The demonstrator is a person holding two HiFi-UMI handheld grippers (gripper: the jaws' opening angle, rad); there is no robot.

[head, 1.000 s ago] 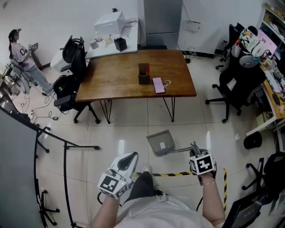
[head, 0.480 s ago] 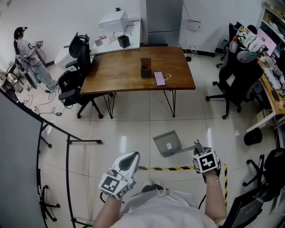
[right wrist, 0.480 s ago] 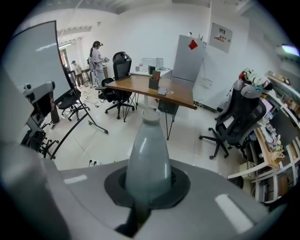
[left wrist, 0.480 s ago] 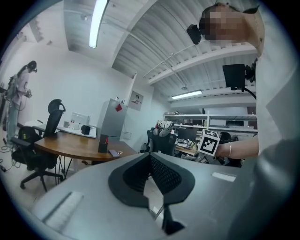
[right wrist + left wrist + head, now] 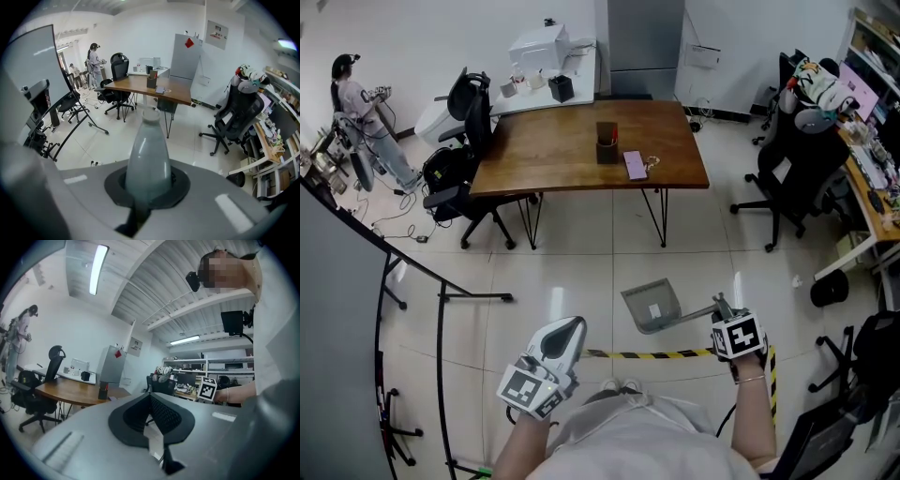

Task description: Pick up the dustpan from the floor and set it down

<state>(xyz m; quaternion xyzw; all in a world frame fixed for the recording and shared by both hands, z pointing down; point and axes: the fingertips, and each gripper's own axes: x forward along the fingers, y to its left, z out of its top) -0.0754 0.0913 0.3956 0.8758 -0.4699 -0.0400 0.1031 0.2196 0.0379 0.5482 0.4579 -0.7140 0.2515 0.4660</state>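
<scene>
Grey plastic dustpan (image 5: 652, 305): held out by its long handle over the pale floor tiles (image 5: 581, 272), pan end pointing towards the table, just beyond the striped tape.
Sticker: a small white label sits inside the pan; its print is too small to read.
Right gripper (image 5: 718, 306): jaws clamped round the dustpan's handle, which fills the gap between them.
Left gripper (image 5: 570, 328): pads closed together with nothing between them, well apart from the dustpan.
Marker cubes: black-and-white square patterns, no letters.
Tape (image 5: 647, 354): yellow and black, lying on the tiles between the grippers.
Wooden table (image 5: 553, 155): beyond the dustpan, bearing a dark pen holder (image 5: 607, 142) and a pink flat item (image 5: 635, 164).
</scene>
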